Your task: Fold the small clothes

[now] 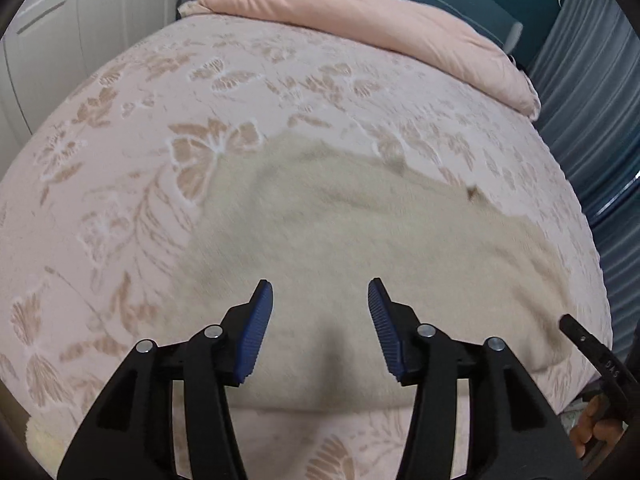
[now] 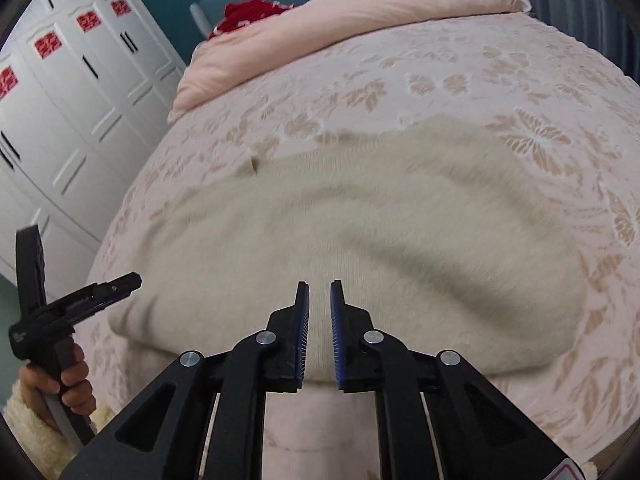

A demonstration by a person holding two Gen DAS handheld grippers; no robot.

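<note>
I see the cream garment (image 1: 360, 248) lying spread flat on the bed (image 1: 120, 160), its near edge close to the bed's front, below the pink pillow (image 1: 360, 12). My left gripper (image 1: 320, 300) hovers over its near part with jaws apart and nothing between them. My right gripper (image 2: 319, 292) hangs over the same edge, jaws nearly together, empty.

The bed (image 1: 132, 168) lies broad and flat, its patterned cover bare to the left of and beyond the cream sweater (image 1: 360, 232), so there is open room to pass there. A folded pink duvet (image 1: 360, 20) piled along the far edge blocks that end. White wardrobe doors (image 2: 72, 100) stand close by one side, a pleated blue curtain (image 1: 580, 100) by the other.
</note>
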